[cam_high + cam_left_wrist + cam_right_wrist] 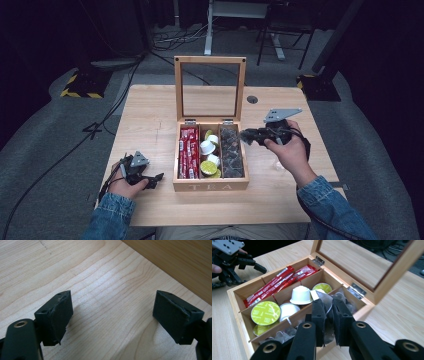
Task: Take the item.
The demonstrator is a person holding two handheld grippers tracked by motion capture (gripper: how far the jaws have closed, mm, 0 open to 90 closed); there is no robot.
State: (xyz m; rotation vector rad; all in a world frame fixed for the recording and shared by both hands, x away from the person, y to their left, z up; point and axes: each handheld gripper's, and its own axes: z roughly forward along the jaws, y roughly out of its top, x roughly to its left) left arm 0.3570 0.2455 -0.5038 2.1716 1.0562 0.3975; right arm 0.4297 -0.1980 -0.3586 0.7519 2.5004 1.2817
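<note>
A wooden tea box [210,186] stands mid-table with its glass lid [210,61] upright. Its left compartment holds red sachets [188,152], the middle one capsules [209,150], the right one dark tea bags [231,152]. My right gripper [244,136] hovers at the box's right rim. In the right gripper view that gripper [329,315] is shut on a translucent tea bag [327,301] above the tea-bag compartment. My left gripper [155,179] rests low on the table left of the box, open and holding nothing [112,305]; the box's side wall [175,260] is just ahead of it.
Bare tabletop [150,125] lies left of the box and more of it lies to the right. A round cable hole [252,99] sits at the back right. Cables and yellow-black stand bases [80,85] lie on the floor beyond the table.
</note>
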